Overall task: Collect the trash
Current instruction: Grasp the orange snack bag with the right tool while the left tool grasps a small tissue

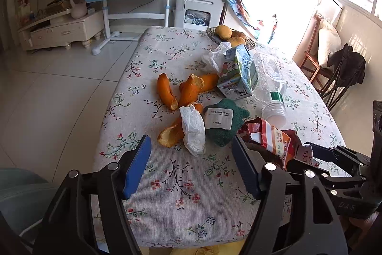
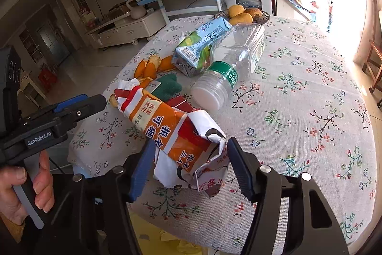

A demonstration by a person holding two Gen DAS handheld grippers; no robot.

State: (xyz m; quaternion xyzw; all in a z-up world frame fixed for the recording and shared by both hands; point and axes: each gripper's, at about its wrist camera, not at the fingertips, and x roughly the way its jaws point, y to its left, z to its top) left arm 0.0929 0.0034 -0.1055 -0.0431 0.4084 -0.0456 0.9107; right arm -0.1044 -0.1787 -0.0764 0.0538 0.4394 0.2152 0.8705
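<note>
The right gripper (image 2: 189, 165) is straddling the crumpled orange snack wrapper (image 2: 172, 133) low in the frame, jaws spread, probably not pressing yet. The wrapper's long axis is running up-left. The left gripper (image 1: 191, 166) is hanging spread over bare surface (image 1: 181, 212), farther off.

left gripper (image 1: 191, 166): black angular frame, blue ribbed pads, round silver screws | right gripper (image 2: 189, 167): same black frame, blue pads, silver screws | side of left gripper, right view: white "GenRobot.AI" lettering, blue pad edge | hand (image 2: 23, 190): bare, no sleeve visible
</note>
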